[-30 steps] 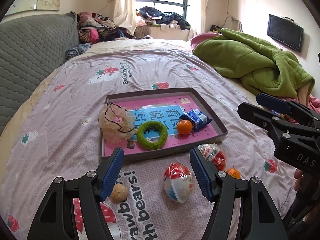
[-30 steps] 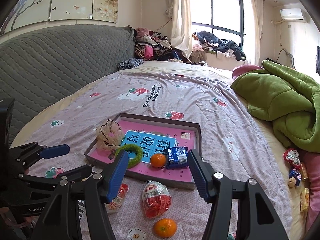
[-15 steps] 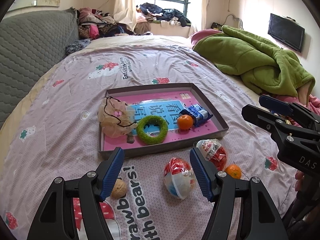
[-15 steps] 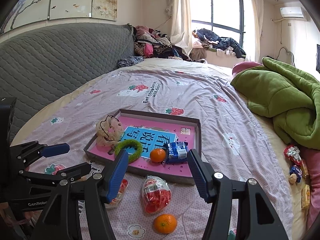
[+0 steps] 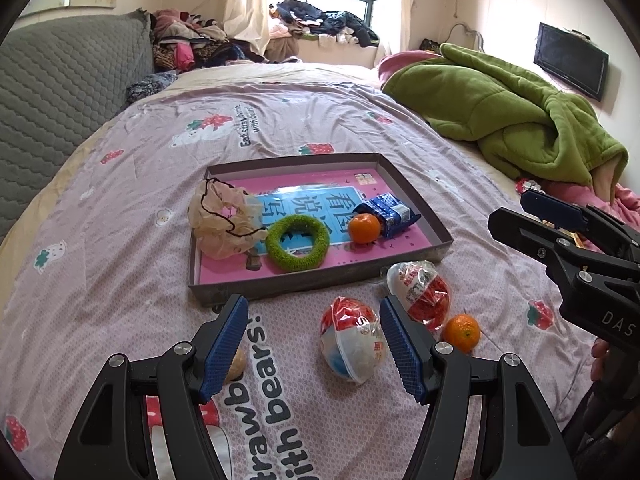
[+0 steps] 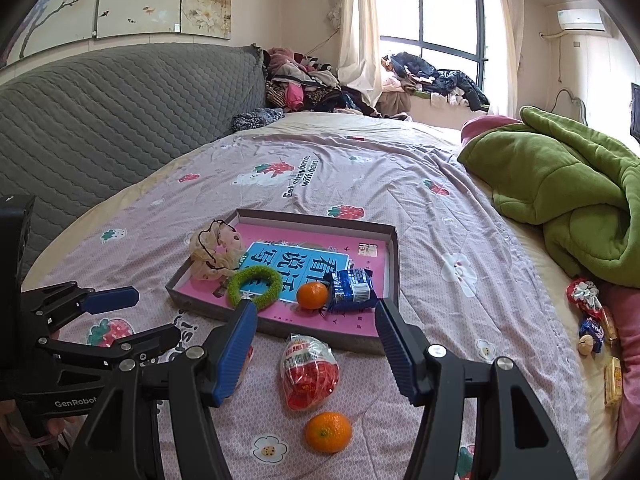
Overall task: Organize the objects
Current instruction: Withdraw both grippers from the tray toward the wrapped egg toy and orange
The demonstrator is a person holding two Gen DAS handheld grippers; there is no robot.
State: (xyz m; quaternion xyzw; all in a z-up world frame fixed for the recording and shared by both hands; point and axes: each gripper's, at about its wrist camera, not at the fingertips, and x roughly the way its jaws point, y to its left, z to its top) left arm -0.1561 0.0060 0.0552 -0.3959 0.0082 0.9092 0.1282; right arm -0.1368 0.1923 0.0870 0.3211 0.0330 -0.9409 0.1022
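Bed covered by a lilac strawberry-print sheet [image 5: 132, 216], with a shallow grey cardboard tray [image 5: 416, 200] lying flat near its middle. Inside the tray, on a pink and blue printed card: a beige mesh scrunchie [image 5: 222, 220] at the left end, partly over the rim; a green fuzzy ring [image 5: 298, 242] just beside it; a mandarin [image 5: 364, 228] touching a blue snack packet [image 5: 386, 210] toward the right end. On the sheet, outside the tray's near wall: a plastic-wrapped toy egg with a blue and white lower half [image 5: 352, 344]; a second wrapped egg, red and white [image 6: 310, 372], close to the tray's near right corner; a loose mandarin [image 6: 328, 432] just beside the red egg; and a walnut [image 5: 237, 362] partly hidden behind the left gripper's finger. Left gripper [image 5: 312, 344]: jaws spread wide above the sheet, nothing between the pads, the blue and white egg lying just inside its right finger. Right gripper [image 6: 314, 348]: jaws likewise spread and empty, framing the red egg below. A green blanket [image 6: 560, 184] is heaped at the far right, well apart from the tray.
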